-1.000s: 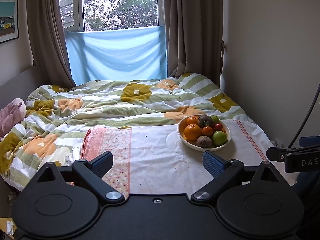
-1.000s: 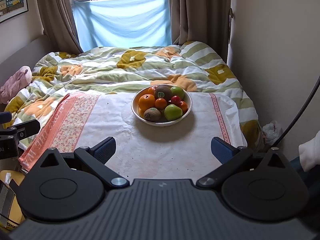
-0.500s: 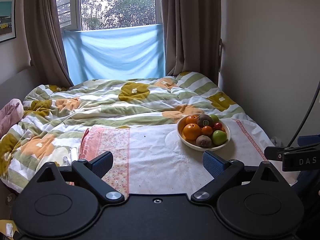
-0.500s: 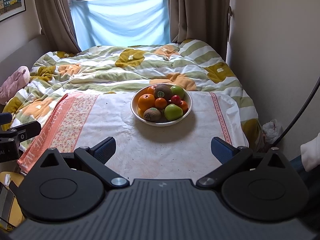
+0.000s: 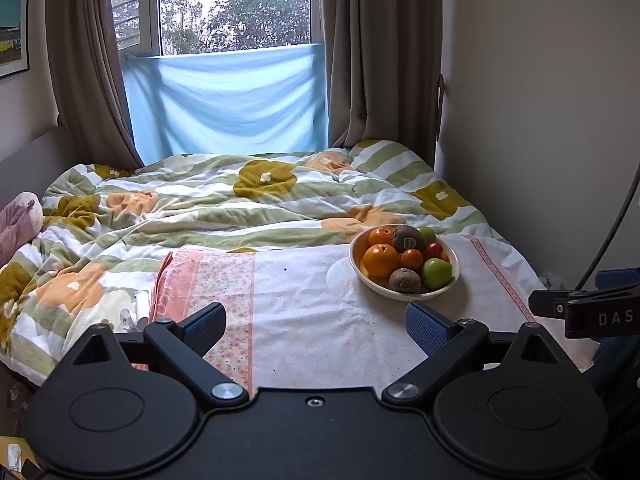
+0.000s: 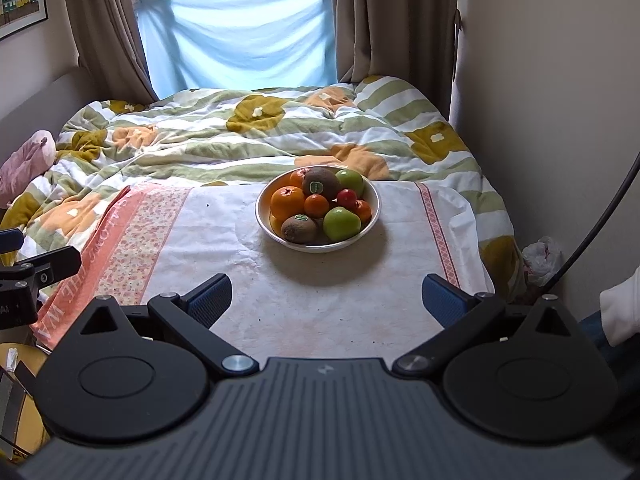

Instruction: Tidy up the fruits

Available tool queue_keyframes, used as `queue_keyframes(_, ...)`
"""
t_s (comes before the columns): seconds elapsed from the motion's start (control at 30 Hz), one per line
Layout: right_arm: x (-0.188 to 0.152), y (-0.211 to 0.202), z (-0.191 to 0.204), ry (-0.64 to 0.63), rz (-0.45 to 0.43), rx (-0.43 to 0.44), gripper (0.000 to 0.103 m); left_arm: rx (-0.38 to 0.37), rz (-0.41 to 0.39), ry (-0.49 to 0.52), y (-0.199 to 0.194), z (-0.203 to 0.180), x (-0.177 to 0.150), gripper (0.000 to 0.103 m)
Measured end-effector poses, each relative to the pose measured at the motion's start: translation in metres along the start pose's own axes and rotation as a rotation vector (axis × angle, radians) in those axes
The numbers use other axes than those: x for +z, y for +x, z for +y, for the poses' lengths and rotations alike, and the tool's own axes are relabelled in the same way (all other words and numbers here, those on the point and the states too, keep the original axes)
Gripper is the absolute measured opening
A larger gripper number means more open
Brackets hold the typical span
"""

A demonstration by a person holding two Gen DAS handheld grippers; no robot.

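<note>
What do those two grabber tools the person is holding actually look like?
Both are black plastic. The left gripper and the right gripper each have two angled arms on round discs, tipped with blue textured pads. White letters "DAS" mark the right one's side. A black cable hangs nearby, beside a white sleeve.

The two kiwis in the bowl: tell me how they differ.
The front kiwi lies low at the near rim of the bowl, beside the front green apple; the back kiwi sits higher on the pile, toward the far side. The back kiwi looks larger and shows its sticker facing the camera; the front kiwi's sticker sits on top. Both are brown, fuzzy and green-stickered.
</note>
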State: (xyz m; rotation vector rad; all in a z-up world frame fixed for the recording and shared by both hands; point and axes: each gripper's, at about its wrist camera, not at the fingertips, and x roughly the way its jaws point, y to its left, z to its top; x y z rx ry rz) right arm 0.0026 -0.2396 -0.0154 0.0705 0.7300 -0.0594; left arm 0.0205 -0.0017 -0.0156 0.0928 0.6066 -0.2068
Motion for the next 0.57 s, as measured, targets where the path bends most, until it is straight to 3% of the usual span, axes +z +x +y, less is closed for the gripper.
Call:
queue_keyframes(0.23, 0.000, 0.002, 0.000, 0.003, 0.002, 0.002, 0.103, 0.026, -0.013, -0.007, 0.000, -0.002, 0.002, 0.103)
queue_keyframes(0.57, 0.003, 0.014, -0.004, 0.005, 0.018, 0.007, 0.103, 0.005, 0.003, -0.013, 0.013, -0.002, 0.006, 0.103)
